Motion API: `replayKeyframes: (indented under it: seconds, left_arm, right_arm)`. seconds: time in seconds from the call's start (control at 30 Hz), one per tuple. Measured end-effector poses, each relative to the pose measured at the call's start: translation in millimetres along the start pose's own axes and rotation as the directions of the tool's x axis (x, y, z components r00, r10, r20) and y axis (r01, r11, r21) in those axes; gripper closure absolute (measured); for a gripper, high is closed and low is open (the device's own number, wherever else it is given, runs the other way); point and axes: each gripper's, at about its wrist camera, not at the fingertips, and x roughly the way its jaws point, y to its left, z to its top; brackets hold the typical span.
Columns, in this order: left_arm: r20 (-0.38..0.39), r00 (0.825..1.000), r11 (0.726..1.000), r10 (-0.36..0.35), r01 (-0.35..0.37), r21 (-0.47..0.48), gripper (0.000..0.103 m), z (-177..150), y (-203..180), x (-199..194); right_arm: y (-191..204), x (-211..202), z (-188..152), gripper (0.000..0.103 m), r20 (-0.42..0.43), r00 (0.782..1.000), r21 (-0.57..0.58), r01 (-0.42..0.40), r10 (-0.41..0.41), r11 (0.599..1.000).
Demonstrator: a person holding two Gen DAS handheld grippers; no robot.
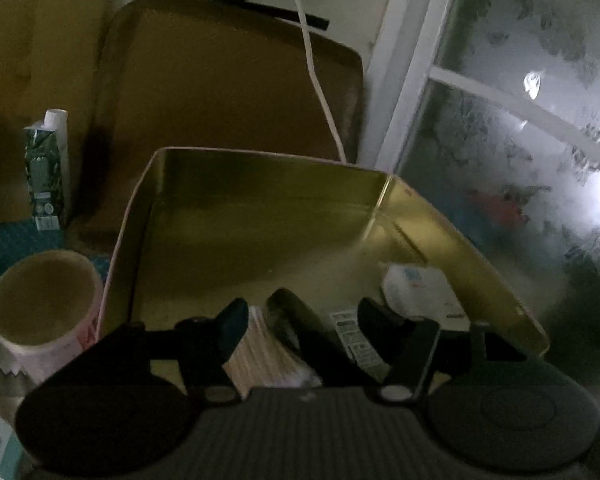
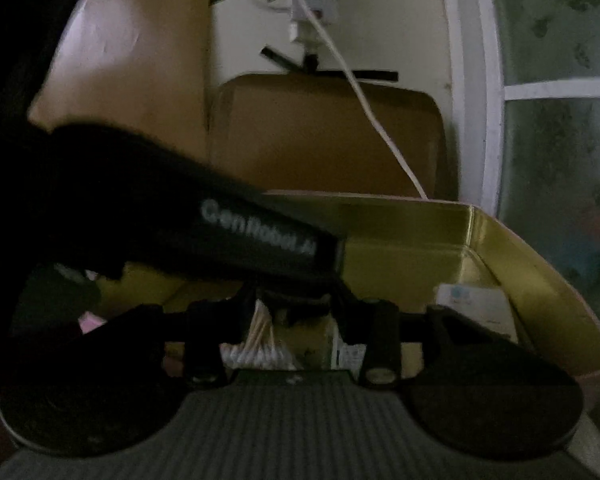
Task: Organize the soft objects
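Left claw (image 1: 302,320): jaws stand parted above the floor of the gold-coloured rectangular metal tin (image 1: 260,184). A dark flat object rises between them; whether either pad presses on it cannot be told in this light.

Right claw (image 2: 292,312): jaws parted, tips hidden behind the left tool's black body; grip state cannot be told.

Item under inspection: clear soft packet of cotton swabs (image 1: 260,350), pale sticks with white tips, lying on the tin floor just below the left claw and beside a white printed label (image 1: 356,338). Judged very light, yielding and slippery in its film wrap; best pinched across the middle of the bundle, where the sticks give stiffness.

Further out: a white soft pouch (image 1: 418,290) in the tin's right corner; a pink paper cup (image 1: 46,308) and a green carton (image 1: 46,172) on the desk to the left.
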Motion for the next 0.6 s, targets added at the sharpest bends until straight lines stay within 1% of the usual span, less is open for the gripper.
replayKeyframes:
  seconds: [0.03,0.1,0.2,0.23,0.27,0.33,0.4,0.47,0.53,0.6]
  left_arm:
    - [0.014,1.0,1.0,-0.007,0.007,0.005,0.041,-2.0,0.4,-6.3]
    - [0.048,0.999,1.0,-0.024,0.023,0.008,0.041,-8.0,1.0,-25.9]
    - [0.101,0.991,0.996,-0.091,0.092,-0.001,0.041,-22.2,5.4,-65.3]
    - [0.119,0.987,0.995,-0.103,0.103,0.005,0.039,-29.3,7.4,-78.4]
    - [0.138,0.985,0.994,-0.108,0.107,0.015,0.038,-38.5,12.3,-94.2]
    - [0.161,0.981,0.994,-0.109,0.105,0.033,0.037,-47.8,23.9,-112.7]
    - [0.165,0.983,0.997,-0.077,0.072,0.035,0.037,-61.6,41.0,-128.5]
    - [0.145,0.989,1.0,-0.023,0.021,0.018,0.037,-75.6,61.0,-140.8]
    - [0.113,0.993,0.999,0.035,-0.035,-0.004,0.037,-88.1,81.5,-147.0]
    - [0.082,0.99,0.993,0.114,-0.112,-0.03,0.037,-101.1,101.3,-154.8]
  right_arm:
    - [-0.7,-3.3,0.4,0.056,-0.005,1.0,0.009,0.008,-0.008,1.0]
    - [-1.4,-18.4,-1.7,0.056,0.031,0.999,0.02,0.008,-0.009,1.0]
    - [1.0,-47.4,-9.3,0.056,0.063,0.998,0.046,-0.008,0.005,0.999]
    - [4.3,-56.7,-11.6,0.056,0.08,0.997,0.055,-0.012,0.007,0.998]
    - [6.9,-67.8,-15.7,0.056,0.094,0.995,0.062,-0.018,0.012,0.998]
    - [13.2,-85.2,-23.0,0.056,0.121,0.992,0.079,-0.038,0.028,0.996]
    - [20.1,-97.2,-28.7,0.056,0.13,0.99,0.095,-0.072,0.059,0.993]
    - [28.6,-101.9,-31.9,0.056,0.122,0.987,0.101,-0.122,0.109,0.987]
    - [40.4,-101.7,-33.4,0.056,0.09,0.984,0.097,-0.161,0.152,0.982]
    - [51.7,-96.2,-34.3,0.056,0.046,0.979,0.101,-0.205,0.201,0.974]
